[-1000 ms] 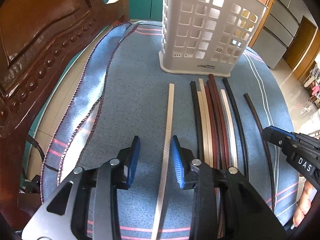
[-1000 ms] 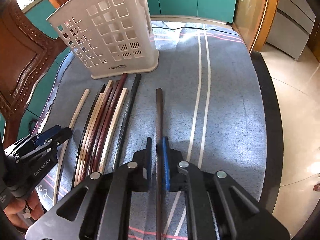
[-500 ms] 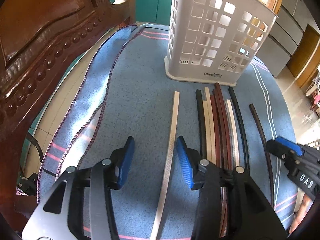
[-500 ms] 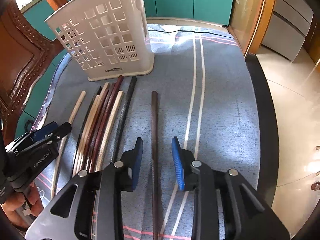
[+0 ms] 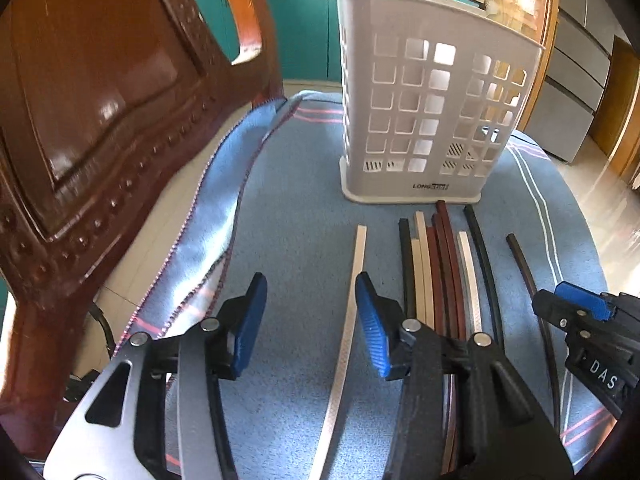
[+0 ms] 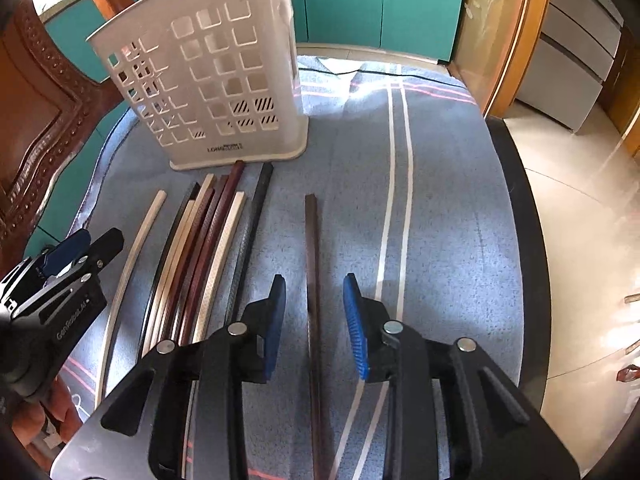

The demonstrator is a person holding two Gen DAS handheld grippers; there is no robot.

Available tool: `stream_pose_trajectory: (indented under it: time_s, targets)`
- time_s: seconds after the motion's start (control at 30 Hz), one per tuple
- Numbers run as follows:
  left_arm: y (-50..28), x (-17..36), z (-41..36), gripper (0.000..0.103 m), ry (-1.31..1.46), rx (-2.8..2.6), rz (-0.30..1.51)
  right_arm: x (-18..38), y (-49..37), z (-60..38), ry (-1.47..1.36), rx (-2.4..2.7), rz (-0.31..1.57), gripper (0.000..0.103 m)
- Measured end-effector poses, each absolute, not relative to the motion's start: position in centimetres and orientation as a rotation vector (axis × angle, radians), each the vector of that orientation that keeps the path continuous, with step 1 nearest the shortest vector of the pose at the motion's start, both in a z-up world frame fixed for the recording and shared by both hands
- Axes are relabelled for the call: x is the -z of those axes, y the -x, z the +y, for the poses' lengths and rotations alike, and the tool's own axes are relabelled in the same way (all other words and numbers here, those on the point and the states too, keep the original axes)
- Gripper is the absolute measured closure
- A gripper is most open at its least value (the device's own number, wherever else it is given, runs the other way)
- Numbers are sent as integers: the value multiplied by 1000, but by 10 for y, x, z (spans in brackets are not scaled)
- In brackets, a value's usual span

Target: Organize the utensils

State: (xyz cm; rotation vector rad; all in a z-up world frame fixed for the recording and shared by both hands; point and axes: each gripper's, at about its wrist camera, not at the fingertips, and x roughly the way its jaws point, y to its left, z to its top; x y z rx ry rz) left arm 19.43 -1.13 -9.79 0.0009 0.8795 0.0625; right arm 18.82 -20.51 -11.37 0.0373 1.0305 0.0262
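Several chopsticks lie on a blue striped cloth in front of a white perforated basket. My left gripper is open over a lone white chopstick, which lies flat on the cloth close to the right finger, untouched. My right gripper is open, and a dark brown chopstick lies on the cloth between its fingers, clear of both pads. A bundle of black, cream and maroon chopsticks lies between the two grippers.
A carved wooden chair back rises close on the left. The table's dark edge and tiled floor lie to the right. Teal cabinets stand behind the basket. A hand holds the left gripper.
The right gripper's jaws, nearly shut around the dark brown chopstick, have spread apart and it now lies free. The left gripper's jaws have widened and its view has tilted upward a little.
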Motion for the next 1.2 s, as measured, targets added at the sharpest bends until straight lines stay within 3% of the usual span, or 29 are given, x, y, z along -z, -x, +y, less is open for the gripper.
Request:
stream_pose_trajectory:
  time_s: [0.63, 1.07, 1.13, 1.2]
  targets:
    - [-229, 122, -26, 51, -22, -54, 970, 128, -215, -207, -5, 14, 1013, 73]
    - [-222, 118, -37, 51, -25, -27, 982, 130, -223, -192, 46, 29, 998, 67]
    - [-221, 118, -35, 62, -2, 5, 987, 130, -223, -191, 48, 28, 1001, 67]
    - [-222, 117, -34, 81, 13, 13, 983, 129, -222, -192, 41, 14, 1007, 72]
